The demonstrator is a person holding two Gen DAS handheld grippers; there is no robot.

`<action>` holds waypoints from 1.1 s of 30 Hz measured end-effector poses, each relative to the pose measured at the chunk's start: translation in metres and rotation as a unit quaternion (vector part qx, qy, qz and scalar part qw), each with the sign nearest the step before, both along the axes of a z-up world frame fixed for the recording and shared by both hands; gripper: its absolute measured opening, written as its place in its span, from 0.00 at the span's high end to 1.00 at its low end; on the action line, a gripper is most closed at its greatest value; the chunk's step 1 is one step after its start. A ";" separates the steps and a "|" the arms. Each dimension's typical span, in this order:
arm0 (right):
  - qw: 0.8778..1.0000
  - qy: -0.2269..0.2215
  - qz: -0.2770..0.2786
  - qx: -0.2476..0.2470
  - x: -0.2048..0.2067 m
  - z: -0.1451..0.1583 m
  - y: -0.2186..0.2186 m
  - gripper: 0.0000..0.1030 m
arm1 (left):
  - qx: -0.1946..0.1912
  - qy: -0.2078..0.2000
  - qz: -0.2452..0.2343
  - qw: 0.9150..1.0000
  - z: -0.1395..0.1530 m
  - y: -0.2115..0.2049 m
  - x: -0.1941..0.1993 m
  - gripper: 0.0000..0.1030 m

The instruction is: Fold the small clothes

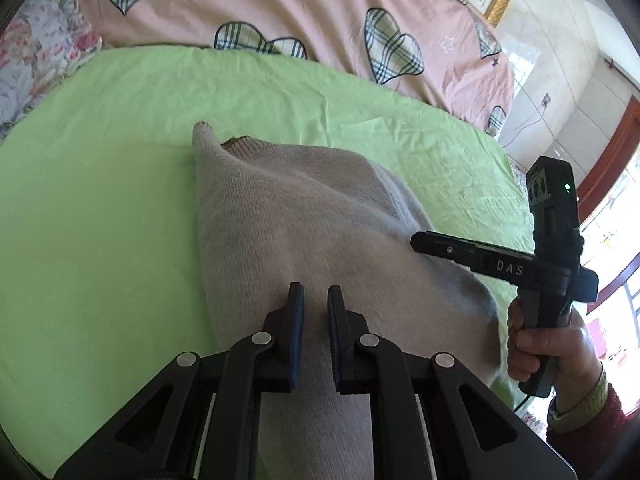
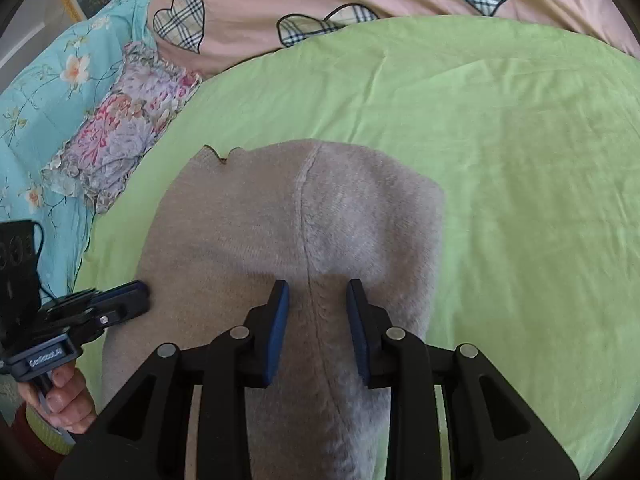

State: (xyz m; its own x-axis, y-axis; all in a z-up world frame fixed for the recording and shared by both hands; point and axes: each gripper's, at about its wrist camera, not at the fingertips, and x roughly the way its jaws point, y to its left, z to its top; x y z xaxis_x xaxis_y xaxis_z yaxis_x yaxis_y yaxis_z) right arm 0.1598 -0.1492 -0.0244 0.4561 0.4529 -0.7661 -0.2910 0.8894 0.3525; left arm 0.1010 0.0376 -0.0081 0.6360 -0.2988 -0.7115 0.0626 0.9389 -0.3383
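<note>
A small beige knit garment (image 1: 304,216) lies folded on a green sheet (image 1: 100,200). It also shows in the right wrist view (image 2: 280,220), with a seam running down its middle. My left gripper (image 1: 316,294) is over the garment's near part, jaws a small gap apart, nothing between them. My right gripper (image 2: 318,290) is open over the seam near the garment's near end, empty. The right gripper shows in the left view (image 1: 420,240) at the garment's right edge. The left gripper shows in the right view (image 2: 138,292) at the garment's left edge.
A pink quilt with plaid hearts (image 1: 280,4) lies behind the green sheet. A floral pillow (image 2: 120,124) and a turquoise flowered cover (image 2: 48,92) lie at the left. A wall and a wooden door frame (image 1: 612,148) stand at the right.
</note>
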 end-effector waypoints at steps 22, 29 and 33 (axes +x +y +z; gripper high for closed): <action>0.999 0.024 0.030 0.022 -0.123 -0.003 -0.008 0.68 | -0.049 0.043 -0.026 0.998 -0.037 -0.012 -0.093 0.85; 1.000 0.020 0.020 -0.014 -0.123 -0.014 -0.022 0.71 | -0.056 0.039 -0.027 0.997 -0.050 -0.026 -0.098 0.85; 0.999 0.011 0.024 -0.030 -0.124 -0.013 -0.018 0.71 | -0.071 0.043 -0.024 0.996 -0.051 -0.024 -0.097 0.85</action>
State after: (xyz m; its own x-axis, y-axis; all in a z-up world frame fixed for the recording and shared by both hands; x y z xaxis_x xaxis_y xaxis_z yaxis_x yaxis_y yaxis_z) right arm 0.0357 -0.1675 -0.0378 0.4172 0.4269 -0.8023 -0.3263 0.8943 0.3063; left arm 0.0042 0.0140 -0.0596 0.5574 -0.4284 -0.7112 0.0716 0.8782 -0.4729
